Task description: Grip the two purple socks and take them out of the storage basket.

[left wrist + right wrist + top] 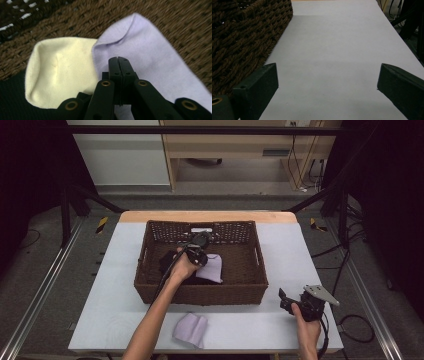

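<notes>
Lilac sock (155, 67) in wicker basket (75, 22), under closed left hand-held gripper (119, 61)

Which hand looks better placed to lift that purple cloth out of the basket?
The left. Its claw is down inside the basket, jaws shut right over the purple cloth, though whether they pinch it is hard to tell. The right claw sits open on the table, outside the basket.

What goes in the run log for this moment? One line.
left gripper: shut, over lilac cloth in basket | right gripper: open, empty, over table | second lilac cloth: on table
</notes>
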A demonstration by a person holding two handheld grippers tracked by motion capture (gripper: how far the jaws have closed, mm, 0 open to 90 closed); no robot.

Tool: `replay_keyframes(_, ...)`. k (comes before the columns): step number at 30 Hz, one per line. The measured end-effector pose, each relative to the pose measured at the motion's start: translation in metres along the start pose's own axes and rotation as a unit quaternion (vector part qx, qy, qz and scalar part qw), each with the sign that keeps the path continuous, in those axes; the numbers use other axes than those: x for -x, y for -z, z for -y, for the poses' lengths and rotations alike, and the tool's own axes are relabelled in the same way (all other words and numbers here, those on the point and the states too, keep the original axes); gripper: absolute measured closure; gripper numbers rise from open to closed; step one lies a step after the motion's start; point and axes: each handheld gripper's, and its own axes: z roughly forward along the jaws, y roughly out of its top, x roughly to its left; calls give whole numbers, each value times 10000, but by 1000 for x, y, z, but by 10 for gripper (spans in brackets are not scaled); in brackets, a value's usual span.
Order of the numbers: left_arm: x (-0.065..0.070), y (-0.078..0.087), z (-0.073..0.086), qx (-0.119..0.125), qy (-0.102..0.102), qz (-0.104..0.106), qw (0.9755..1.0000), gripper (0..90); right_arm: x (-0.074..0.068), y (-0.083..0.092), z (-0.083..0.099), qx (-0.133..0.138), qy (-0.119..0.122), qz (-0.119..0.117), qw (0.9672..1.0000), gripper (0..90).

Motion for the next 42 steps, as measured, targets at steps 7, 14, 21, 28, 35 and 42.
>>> replay_keyframes(7, 3, 31, 6, 1156, 24, 228, 9930, 894, 0, 0, 0, 2, 3, 2, 10000, 39)
replay_keyframes(14, 15, 63, 13, 2040, -231, 374, 9780, 894, 0, 0, 0, -7, 2, -1, 10000, 39)
replay_keyframes(21, 17, 94, 21, 2517, -335, 540, 9657, 894, 0, 0, 0, 4, 1, 2, 10000, 39)
replay_keyframes(28, 11, 101, 26, 2459, -438, 209, 9681, 894, -1, 0, 0, -1, 20, 2, 10000, 39)
replay_keyframes(35, 0, 93, 33, 2084, -421, -43, 9771, 894, 0, 0, 0, -21, 20, -10, 10000, 39)
replay_keyframes(42, -24, 52, 32, 966, -314, -590, 9931, 893, -1, 0, 0, -19, 37, 12, 10000, 39)
